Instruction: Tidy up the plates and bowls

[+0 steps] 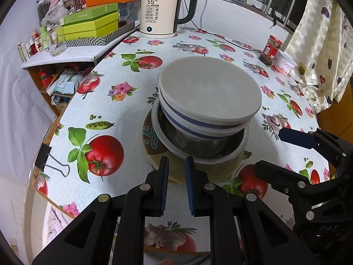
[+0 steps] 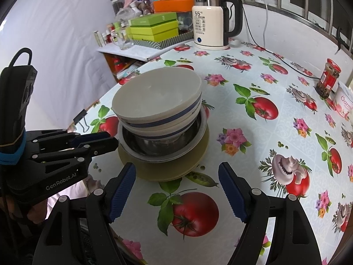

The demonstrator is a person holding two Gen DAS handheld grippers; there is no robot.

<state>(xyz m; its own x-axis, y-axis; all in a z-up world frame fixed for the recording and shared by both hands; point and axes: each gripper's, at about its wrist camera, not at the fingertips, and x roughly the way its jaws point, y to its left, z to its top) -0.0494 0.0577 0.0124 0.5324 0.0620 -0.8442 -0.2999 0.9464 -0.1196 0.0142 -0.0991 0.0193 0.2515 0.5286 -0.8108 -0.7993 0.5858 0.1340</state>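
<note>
On the fruit-print tablecloth stands one stack. A yellowish plate is at the bottom, a steel bowl rests on it, and two white blue-striped bowls are nested on top. My left gripper hovers at the plate's near-left rim. Its jaws stand a narrow gap apart with nothing pinched. My right gripper is wide open just in front of the stack, holding nothing.
A cream electric kettle with its cord stands at the back. A red-lidded jar and a pink-white tub are at the right. Green boxes fill the left shelf. A binder clip grips the table edge.
</note>
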